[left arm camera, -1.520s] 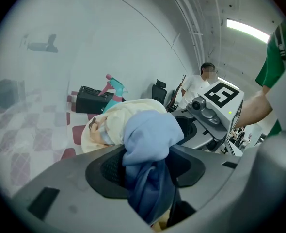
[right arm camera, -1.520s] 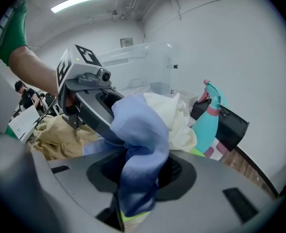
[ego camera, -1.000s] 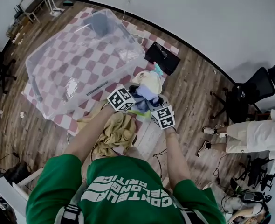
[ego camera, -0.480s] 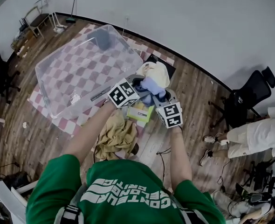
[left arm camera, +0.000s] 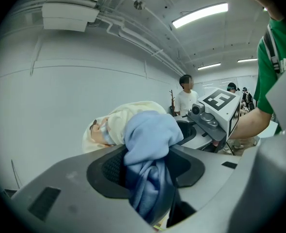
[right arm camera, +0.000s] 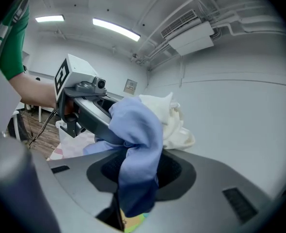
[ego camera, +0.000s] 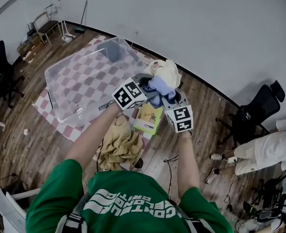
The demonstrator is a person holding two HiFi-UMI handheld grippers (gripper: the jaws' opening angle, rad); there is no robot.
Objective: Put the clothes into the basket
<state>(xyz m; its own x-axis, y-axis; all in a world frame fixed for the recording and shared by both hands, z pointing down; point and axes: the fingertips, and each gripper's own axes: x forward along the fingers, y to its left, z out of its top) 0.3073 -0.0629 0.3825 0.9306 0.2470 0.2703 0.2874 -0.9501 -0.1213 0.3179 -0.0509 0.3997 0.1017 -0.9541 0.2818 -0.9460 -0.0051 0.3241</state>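
While my left claw [left arm camera: 144, 165] and right claw [right arm camera: 135, 171] each clamp the blue garment [ego camera: 157, 87], the cream garment [ego camera: 166, 72] rides on top | bundle aloft, right of basket [ego camera: 60, 81] | plan: I move both together, clear the rim, then release.

The wooden floor [ego camera: 31, 140] carries a checkered rug [ego camera: 43, 106], tan clothes [ego camera: 119, 147], perhaps a book [ego camera: 149, 118].

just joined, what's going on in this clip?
A person in a green shirt holds a gripper in each hand. The left gripper and right gripper are both clamped on a light blue garment with a cream cloth bunched on it, held in the air beside the clear plastic bin on the checked rug. A tan crumpled garment lies on the floor.
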